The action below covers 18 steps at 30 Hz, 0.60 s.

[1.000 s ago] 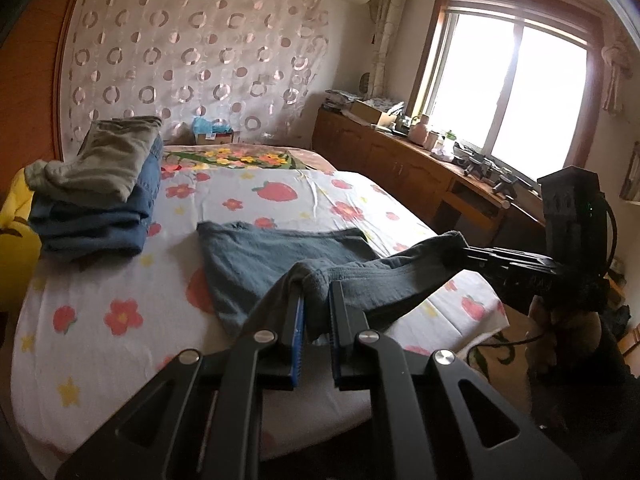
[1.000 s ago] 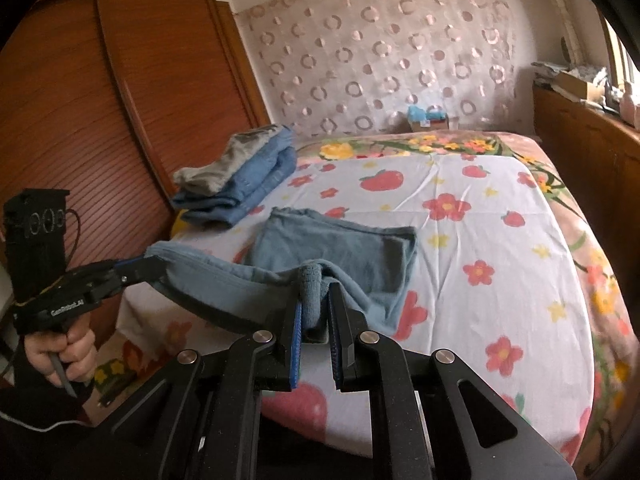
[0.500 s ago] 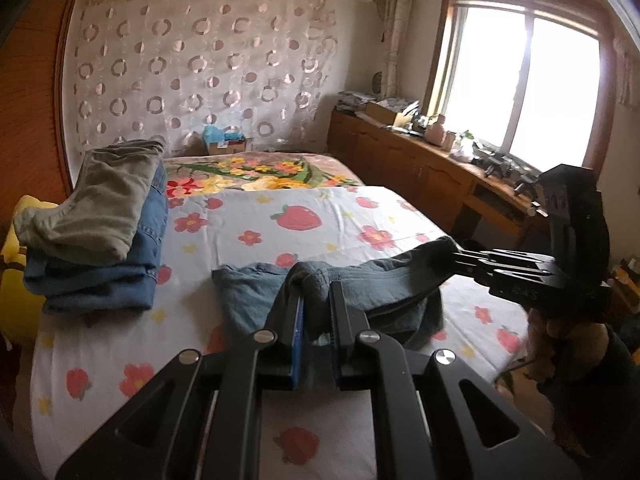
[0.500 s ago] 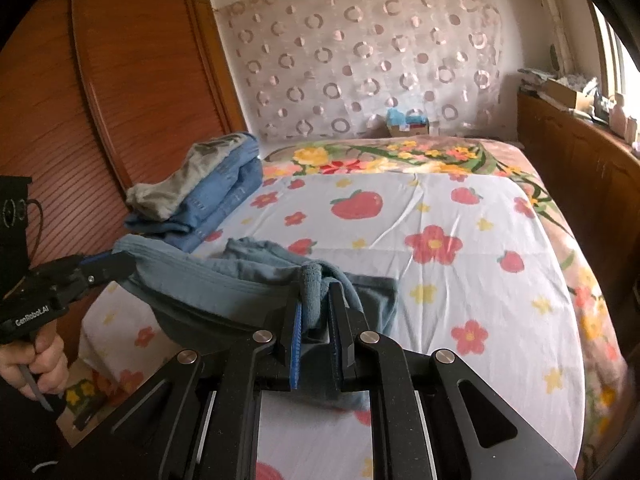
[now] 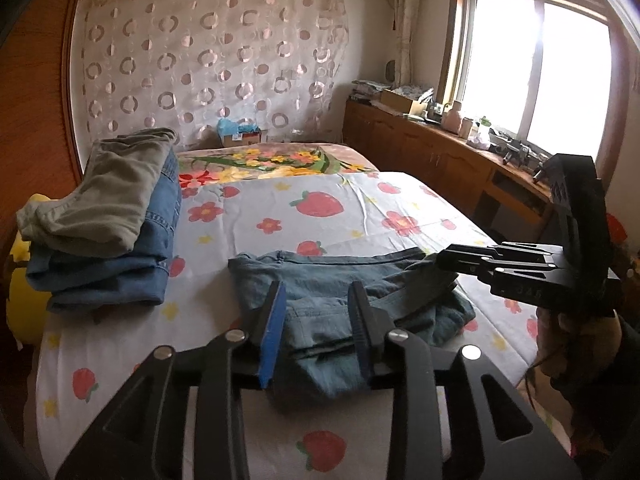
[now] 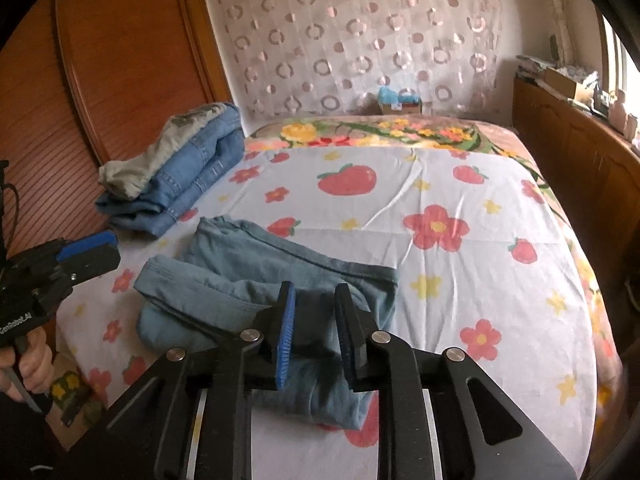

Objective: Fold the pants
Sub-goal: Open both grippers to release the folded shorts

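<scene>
The grey-blue pants (image 5: 340,292) lie folded over on the flowered bed sheet (image 5: 320,208). My left gripper (image 5: 318,312) hovers just above their near edge. Its jaws are opening, the cloth lies loose between and below the blue pads, and nothing is pinched. In the right wrist view the pants (image 6: 256,268) show a doubled layer, with the hem band at the left. My right gripper (image 6: 316,320) stands over their near right corner, jaws opening, and the fabric sags free between them. Each gripper shows in the other's view: the right gripper (image 5: 460,260) and the left gripper (image 6: 92,248).
A stack of folded blue jeans topped with khaki pants (image 5: 108,220) sits at the bed's left side, beside a wooden wardrobe (image 6: 120,60). A small box (image 5: 240,136) stands at the head of the bed. A cluttered wooden cabinet (image 5: 440,148) runs under the window.
Both grippers carried the pinched pant end forward over the bed and down onto the rest of the pants. Both then went from shut to open, and the cloth dropped flat.
</scene>
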Motion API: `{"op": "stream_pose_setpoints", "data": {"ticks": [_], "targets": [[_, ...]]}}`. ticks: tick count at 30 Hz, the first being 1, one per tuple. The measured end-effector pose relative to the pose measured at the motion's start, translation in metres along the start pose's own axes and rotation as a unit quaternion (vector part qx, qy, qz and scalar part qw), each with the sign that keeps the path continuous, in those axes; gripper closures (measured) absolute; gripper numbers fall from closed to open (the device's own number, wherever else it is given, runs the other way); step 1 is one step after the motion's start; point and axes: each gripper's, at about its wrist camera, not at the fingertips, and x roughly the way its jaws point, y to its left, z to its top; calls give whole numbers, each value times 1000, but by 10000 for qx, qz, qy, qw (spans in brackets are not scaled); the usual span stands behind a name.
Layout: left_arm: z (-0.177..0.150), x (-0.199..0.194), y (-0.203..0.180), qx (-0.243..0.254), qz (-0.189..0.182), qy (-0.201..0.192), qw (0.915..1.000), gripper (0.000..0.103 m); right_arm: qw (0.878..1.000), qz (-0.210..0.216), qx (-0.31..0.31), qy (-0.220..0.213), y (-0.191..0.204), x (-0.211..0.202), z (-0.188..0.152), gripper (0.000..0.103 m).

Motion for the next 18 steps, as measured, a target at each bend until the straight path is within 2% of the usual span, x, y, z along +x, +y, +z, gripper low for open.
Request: {"op": "stream_pose_setpoints", "data": {"ticks": [5, 9, 18], "targets": [[-10, -3, 5, -80, -24, 125, 9999, 71, 9999, -55, -33, -86, -3, -11, -3, 72], [-28, 0, 7, -156, -38, 302, 9994, 71, 9999, -93, -66, 54, -9, -16, -17, 61], [-54, 23, 9, -199, 11, 825, 9964, 71, 9983, 1, -94, 570, -17, -3, -49, 59]]}}
